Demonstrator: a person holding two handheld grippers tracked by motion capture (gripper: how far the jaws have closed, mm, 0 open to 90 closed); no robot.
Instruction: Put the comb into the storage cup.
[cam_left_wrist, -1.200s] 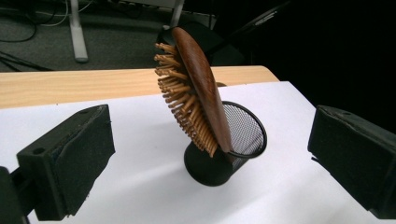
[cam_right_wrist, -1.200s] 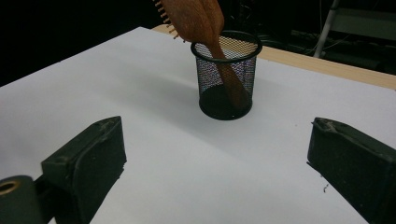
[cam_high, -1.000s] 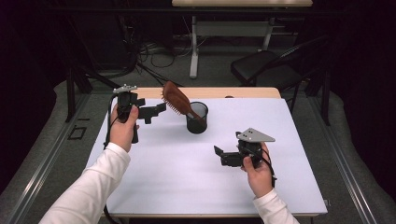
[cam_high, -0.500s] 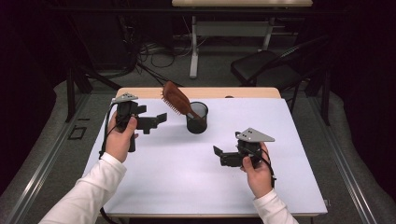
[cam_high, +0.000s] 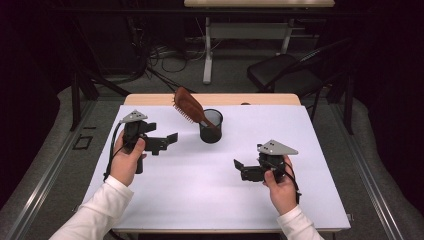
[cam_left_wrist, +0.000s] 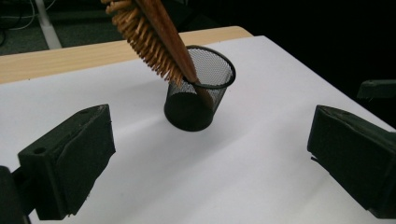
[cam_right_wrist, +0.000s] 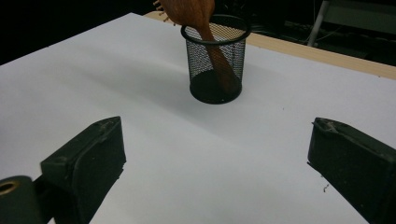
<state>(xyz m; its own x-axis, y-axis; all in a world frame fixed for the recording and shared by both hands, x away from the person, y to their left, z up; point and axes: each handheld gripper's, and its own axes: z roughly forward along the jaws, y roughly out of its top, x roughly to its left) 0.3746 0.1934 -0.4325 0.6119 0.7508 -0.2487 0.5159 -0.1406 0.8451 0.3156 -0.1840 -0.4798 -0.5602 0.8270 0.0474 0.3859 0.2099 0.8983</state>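
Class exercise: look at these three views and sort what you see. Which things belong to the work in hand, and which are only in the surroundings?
Part of the work:
- wooden hairbrush, leaning handle-down in the cup
- black mesh cup
- left gripper, jaws apart, holding nothing
- right gripper, jaws apart, holding nothing

Only surroundings:
- white table as the work surface
- black chair behind
- cables on the floor

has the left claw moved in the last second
Yes. The left claw has drawn back toward the person, away from the mesh cup holding the hairbrush.

Hairbrush (cam_high: 188, 106) stands tilted in cup (cam_high: 211, 131) on table (cam_high: 310, 165).
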